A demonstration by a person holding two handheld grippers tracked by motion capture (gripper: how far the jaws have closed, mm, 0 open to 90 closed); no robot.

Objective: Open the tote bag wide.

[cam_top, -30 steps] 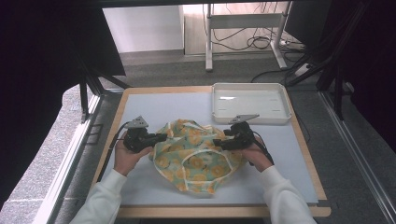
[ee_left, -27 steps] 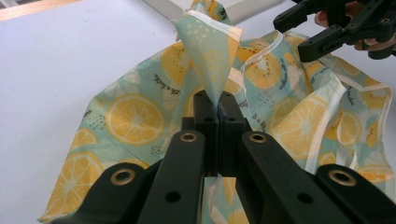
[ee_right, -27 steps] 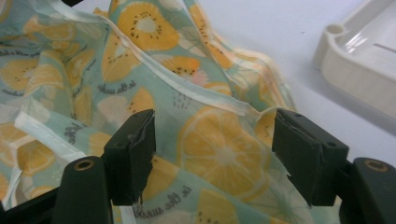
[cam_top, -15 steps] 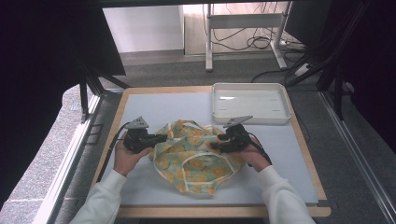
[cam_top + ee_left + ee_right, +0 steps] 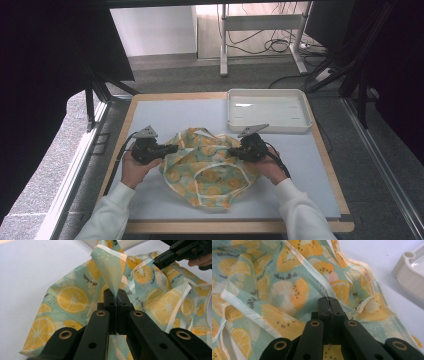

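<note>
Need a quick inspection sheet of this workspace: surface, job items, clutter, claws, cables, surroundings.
Surface: pale blue-grey mat on a wood-edged table.
Job's things: crumpled mint-green cloth printed with orange citrus slices and trimmed in white, mid-table; white rectangular plastic tray at the far right, nothing seen in it.
Clutter: nothing seen.
Grippers: left claw shut on a raised fold of the cloth; right claw shut on the cloth's right side.
Cables: a black cable trails from each claw toward the person; loose cables on the floor beyond the table.
Surroundings: grey carpet, white metal stand legs, dark panels at both sides.
</note>
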